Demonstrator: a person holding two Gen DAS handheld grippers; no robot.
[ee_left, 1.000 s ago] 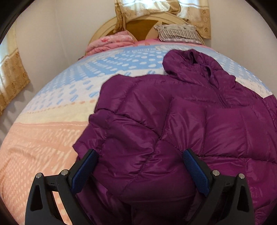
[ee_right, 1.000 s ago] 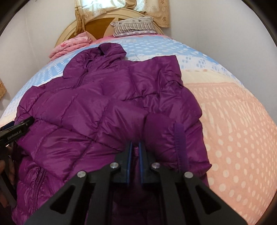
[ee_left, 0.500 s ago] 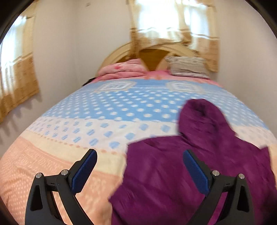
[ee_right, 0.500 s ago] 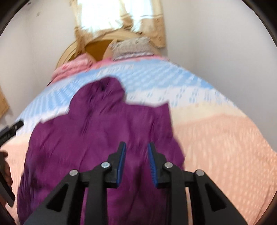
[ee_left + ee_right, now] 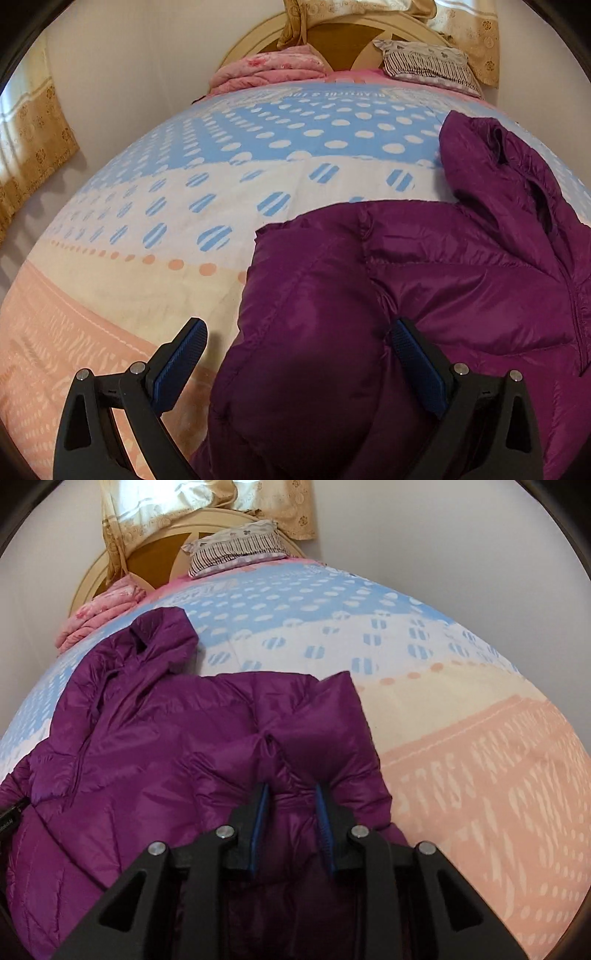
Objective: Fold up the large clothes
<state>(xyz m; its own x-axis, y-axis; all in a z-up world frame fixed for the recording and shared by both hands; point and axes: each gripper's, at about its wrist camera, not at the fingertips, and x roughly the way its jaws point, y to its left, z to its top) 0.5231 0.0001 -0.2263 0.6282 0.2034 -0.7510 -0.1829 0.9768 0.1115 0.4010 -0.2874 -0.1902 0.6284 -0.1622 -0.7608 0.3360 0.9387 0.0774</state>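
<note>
At lower left of the left wrist view, the left claw stands spread astride the purple jacket edge on the bed; closing may catch slippery padding only. Lower centre, the right claw pinches a thick fold that could slide out.

Compared with a second ago, the right gripper no longer pinches tight: its jaws stand a little apart with a fold of the purple jacket bulging between them. Both cameras, lifted half a second ago, are low over the jacket again. The left gripper now straddles the jacket's left edge.
</note>
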